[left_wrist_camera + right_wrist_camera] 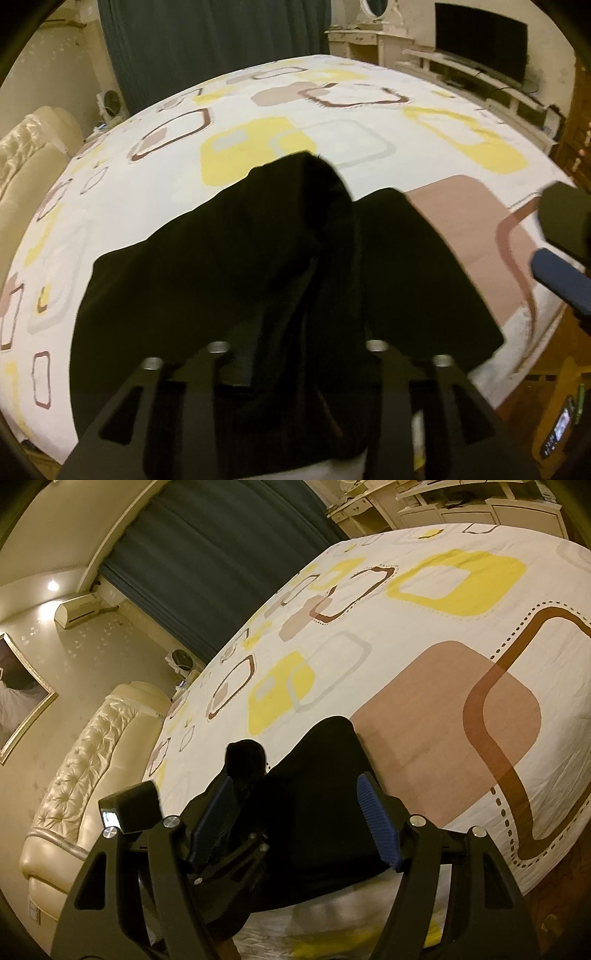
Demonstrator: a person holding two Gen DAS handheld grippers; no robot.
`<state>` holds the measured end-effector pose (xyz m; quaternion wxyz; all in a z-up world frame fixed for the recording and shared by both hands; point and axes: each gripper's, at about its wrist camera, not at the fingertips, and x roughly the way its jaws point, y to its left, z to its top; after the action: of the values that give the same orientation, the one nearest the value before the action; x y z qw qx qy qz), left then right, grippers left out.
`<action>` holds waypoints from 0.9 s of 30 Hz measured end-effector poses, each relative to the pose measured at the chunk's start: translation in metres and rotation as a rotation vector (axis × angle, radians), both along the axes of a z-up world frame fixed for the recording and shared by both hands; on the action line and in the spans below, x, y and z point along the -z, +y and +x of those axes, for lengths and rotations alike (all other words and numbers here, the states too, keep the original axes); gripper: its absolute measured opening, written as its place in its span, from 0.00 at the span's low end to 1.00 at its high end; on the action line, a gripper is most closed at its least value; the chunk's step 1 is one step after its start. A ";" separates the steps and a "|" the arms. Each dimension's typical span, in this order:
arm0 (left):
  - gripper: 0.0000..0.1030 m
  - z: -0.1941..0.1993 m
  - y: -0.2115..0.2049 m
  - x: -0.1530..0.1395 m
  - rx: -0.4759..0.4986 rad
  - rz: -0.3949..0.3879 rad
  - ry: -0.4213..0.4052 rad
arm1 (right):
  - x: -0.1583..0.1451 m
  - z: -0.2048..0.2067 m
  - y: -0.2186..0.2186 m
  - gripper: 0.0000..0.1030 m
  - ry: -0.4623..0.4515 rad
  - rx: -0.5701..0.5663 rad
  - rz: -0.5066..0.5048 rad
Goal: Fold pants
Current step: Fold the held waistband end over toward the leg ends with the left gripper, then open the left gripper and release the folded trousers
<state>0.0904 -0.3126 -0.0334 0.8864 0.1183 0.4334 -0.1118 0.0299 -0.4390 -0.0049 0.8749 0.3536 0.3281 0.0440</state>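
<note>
The pants (229, 280) lie bunched at the bed's (369, 110) near edge. Left gripper (299, 369) sits directly over them, jaw state indeterminate against black cloth. Right gripper (295, 819) jaws stand open astride the fabric.

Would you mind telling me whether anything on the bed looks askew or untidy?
Yes: the black pants lie bunched near the bed's front edge, with a fold humped up in the middle rather than flat. Nothing looks spilled or damaged.
</note>
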 end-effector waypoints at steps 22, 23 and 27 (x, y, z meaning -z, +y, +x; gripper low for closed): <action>0.79 -0.024 0.089 -0.037 -0.112 -0.098 -0.034 | 0.002 0.006 0.016 0.68 0.017 -0.096 0.004; 0.80 -0.023 0.102 -0.036 -0.138 -0.097 -0.032 | 0.003 0.008 0.019 0.68 0.022 -0.111 0.005; 0.81 -0.019 0.138 -0.030 -0.203 -0.098 0.000 | 0.009 0.013 0.033 0.69 0.051 -0.186 0.014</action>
<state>0.0718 -0.1750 -0.0035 0.8979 0.0302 0.4371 -0.0425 0.0433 -0.4055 -0.0136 0.8558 0.3288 0.3815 0.1185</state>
